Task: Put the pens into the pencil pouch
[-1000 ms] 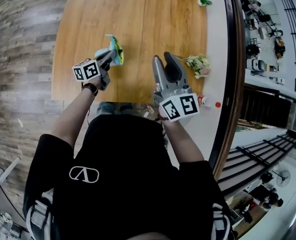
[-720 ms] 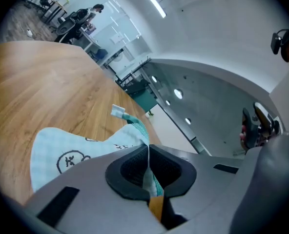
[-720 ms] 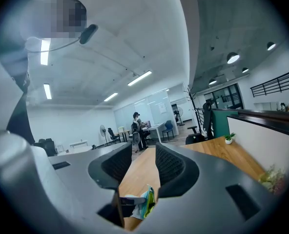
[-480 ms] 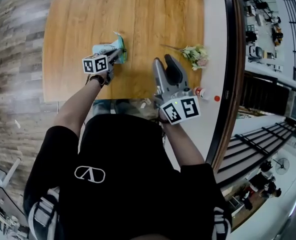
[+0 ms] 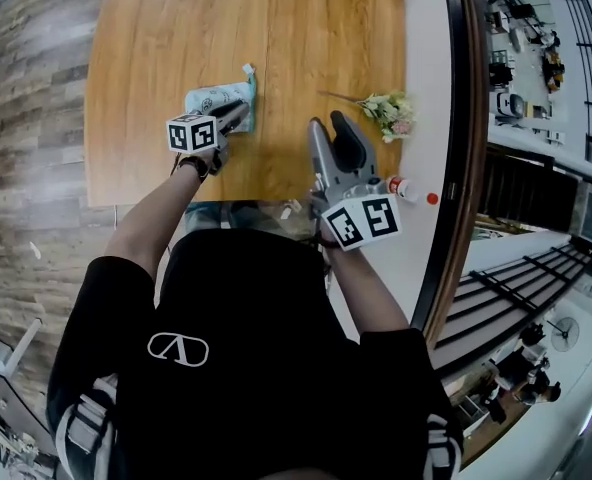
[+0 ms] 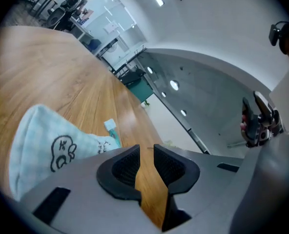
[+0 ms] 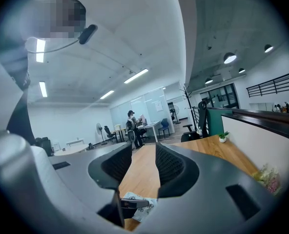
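Table (image 5: 306, 48) bare toward 12 o'clock, pouch (image 5: 212, 99) lying at 11, flower sprig (image 5: 391, 113) at 1 and bottle (image 5: 400, 186) at 2 in the way.

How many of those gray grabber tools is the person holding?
2. The left gripper is beside the pouch on the table; its jaws have just been opening, with nothing between them. The right gripper hovers near the flowers, jaws apart and empty.

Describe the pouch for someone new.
Start at the long wooden table, then its left half, near the person's edge. The pale blue checked fabric pouch lies there; unlike the pale flower sprig to its right, it is cloth with black cartoon doodles.
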A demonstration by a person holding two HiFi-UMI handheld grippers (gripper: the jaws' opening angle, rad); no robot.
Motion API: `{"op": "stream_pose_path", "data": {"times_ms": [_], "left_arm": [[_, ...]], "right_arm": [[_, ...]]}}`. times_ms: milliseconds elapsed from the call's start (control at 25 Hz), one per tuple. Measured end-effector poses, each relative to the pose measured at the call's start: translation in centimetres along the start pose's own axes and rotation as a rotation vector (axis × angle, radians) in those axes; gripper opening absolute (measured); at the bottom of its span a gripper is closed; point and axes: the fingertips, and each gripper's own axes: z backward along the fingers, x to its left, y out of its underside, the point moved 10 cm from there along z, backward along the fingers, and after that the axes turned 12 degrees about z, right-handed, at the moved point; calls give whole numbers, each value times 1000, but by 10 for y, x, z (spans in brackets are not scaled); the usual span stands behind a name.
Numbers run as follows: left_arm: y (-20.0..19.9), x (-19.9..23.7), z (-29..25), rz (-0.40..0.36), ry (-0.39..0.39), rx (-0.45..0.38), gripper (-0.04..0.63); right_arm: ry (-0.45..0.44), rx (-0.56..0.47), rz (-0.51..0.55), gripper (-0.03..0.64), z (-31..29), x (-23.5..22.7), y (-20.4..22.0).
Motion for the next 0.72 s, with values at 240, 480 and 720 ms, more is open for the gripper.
{"op": "stream_pose_path", "data": {"times_ms": [240, 480, 720], "left_arm": [[-43, -81, 45, -226, 138, -95, 61], [-86, -171, 125, -518, 176, -287, 61], [-99, -242, 196, -718, 124, -451, 61]], "right_arm": [[-27, -42, 21, 150, -5, 7, -16], [-63, -100, 51, 147, -10, 18, -31], [-101, -140, 91, 135, -8, 26, -44]]}}
